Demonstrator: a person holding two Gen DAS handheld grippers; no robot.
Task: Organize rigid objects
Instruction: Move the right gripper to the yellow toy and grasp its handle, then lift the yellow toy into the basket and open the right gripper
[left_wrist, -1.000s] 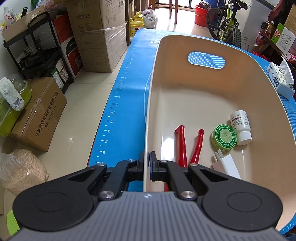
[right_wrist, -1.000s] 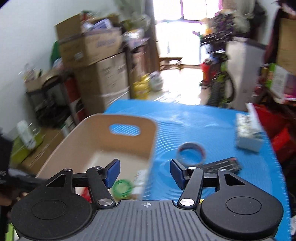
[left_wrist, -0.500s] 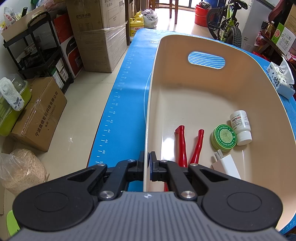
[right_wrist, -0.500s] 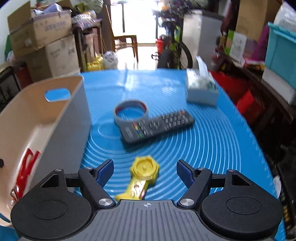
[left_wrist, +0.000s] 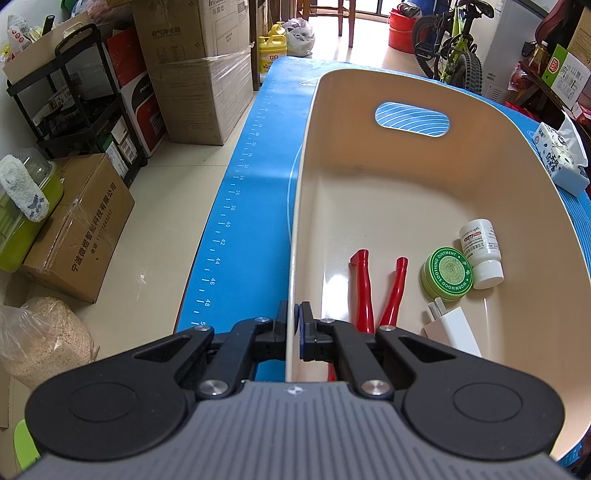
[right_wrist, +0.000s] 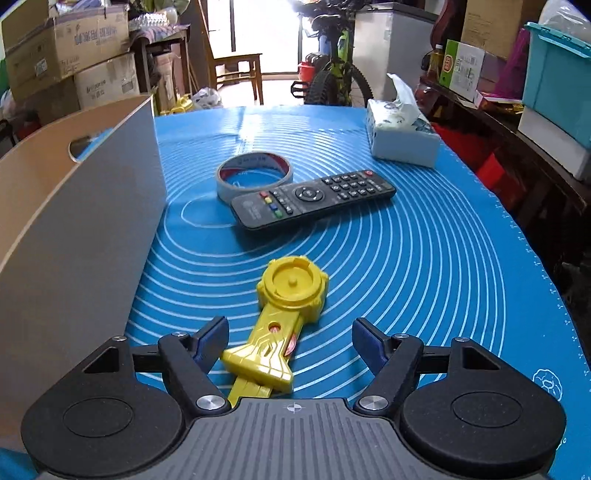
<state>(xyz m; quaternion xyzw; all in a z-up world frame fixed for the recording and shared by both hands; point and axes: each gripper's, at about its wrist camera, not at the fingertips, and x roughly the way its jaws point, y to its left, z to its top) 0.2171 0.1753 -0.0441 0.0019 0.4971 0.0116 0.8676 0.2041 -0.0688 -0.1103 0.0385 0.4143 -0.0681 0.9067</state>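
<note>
A: Where's the yellow toy?
B: Flat on the blue mat, its handle between your right gripper's spread fingers; neither pad touches it. Just beyond lie the remote and tape roll.
A: And your left gripper?
B: Clamped on the near rim of the beige bin. Ahead and to its right inside: red pliers, green tin, white bottle, charger.

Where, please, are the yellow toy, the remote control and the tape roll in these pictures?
yellow toy (right_wrist: 291, 288): right wrist view, on its round head.
remote control (right_wrist: 314, 201): right wrist view, on its button face.
tape roll (right_wrist: 221, 186): right wrist view, on its near outer wall.
</note>
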